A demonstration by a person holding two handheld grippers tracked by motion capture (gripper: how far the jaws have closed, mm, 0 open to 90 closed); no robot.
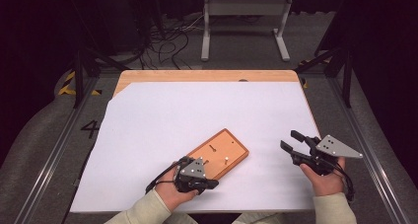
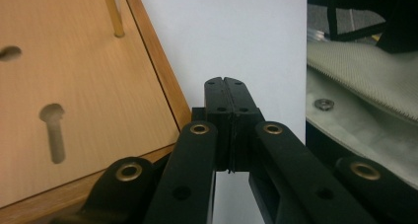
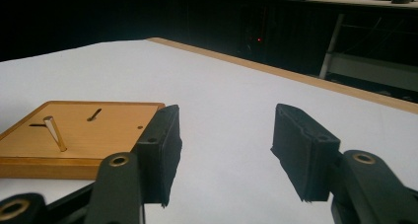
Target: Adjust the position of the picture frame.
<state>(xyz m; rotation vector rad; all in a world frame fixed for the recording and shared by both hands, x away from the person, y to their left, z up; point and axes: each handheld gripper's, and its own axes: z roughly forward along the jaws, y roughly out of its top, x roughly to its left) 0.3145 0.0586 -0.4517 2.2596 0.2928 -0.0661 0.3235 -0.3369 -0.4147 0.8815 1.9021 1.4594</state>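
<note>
We see the left gripper held low at the near edge of the flat rectangular wooden board, its jaws pressed together on nothing. The board, smooth-grained with keyhole slots and a thin upright metal peg, lies on the white sheet-covered table. The right gripper hovers off to the board's right, jaws parted and empty.
</note>
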